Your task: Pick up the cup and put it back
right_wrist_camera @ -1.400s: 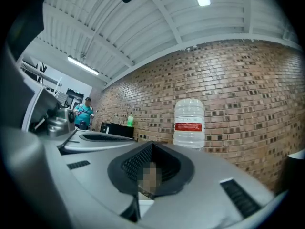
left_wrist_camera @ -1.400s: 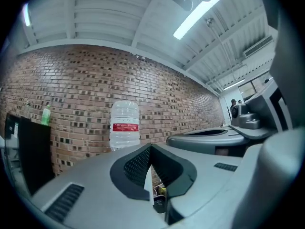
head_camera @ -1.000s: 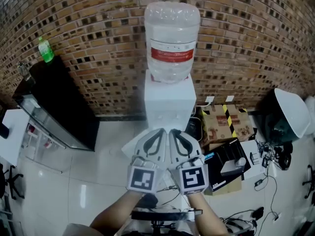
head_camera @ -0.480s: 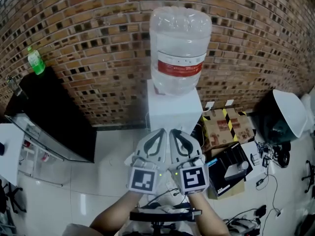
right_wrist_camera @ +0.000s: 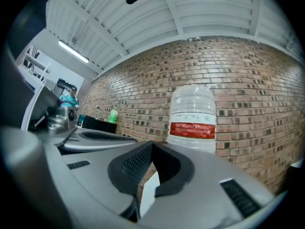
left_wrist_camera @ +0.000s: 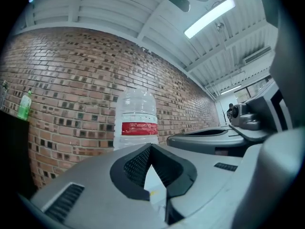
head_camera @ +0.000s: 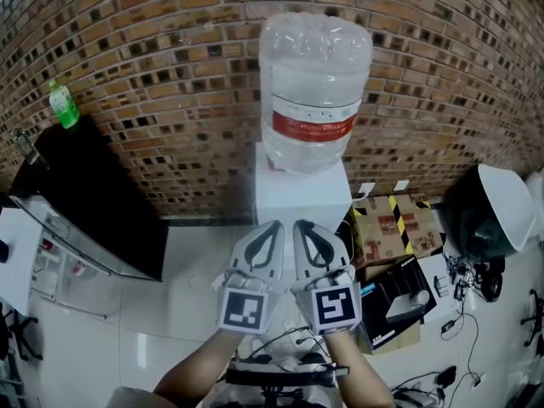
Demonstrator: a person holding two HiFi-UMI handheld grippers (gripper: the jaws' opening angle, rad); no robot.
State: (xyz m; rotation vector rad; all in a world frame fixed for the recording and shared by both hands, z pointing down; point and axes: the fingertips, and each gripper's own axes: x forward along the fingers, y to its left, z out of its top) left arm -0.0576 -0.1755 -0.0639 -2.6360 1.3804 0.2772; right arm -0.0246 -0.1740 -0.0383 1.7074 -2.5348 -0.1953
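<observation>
Head view: my left tool (head_camera: 274,225) and right tool (head_camera: 299,225) are held side by side, forearms below them, both aimed at the white dispenser (head_camera: 302,195).
Tool state: both clenched, tips together, nothing between them.
Cup: I cannot tell where it is.
Ahead: clear ribbed water bottle (head_camera: 313,75) with a red label, upside down on the dispenser; brick wall (head_camera: 153,66) behind.
Sides: black cabinet (head_camera: 98,185) carrying a green bottle (head_camera: 62,104) at left; cardboard box (head_camera: 395,223) at right.
Floor (head_camera: 170,313): glossy white tiles.
</observation>
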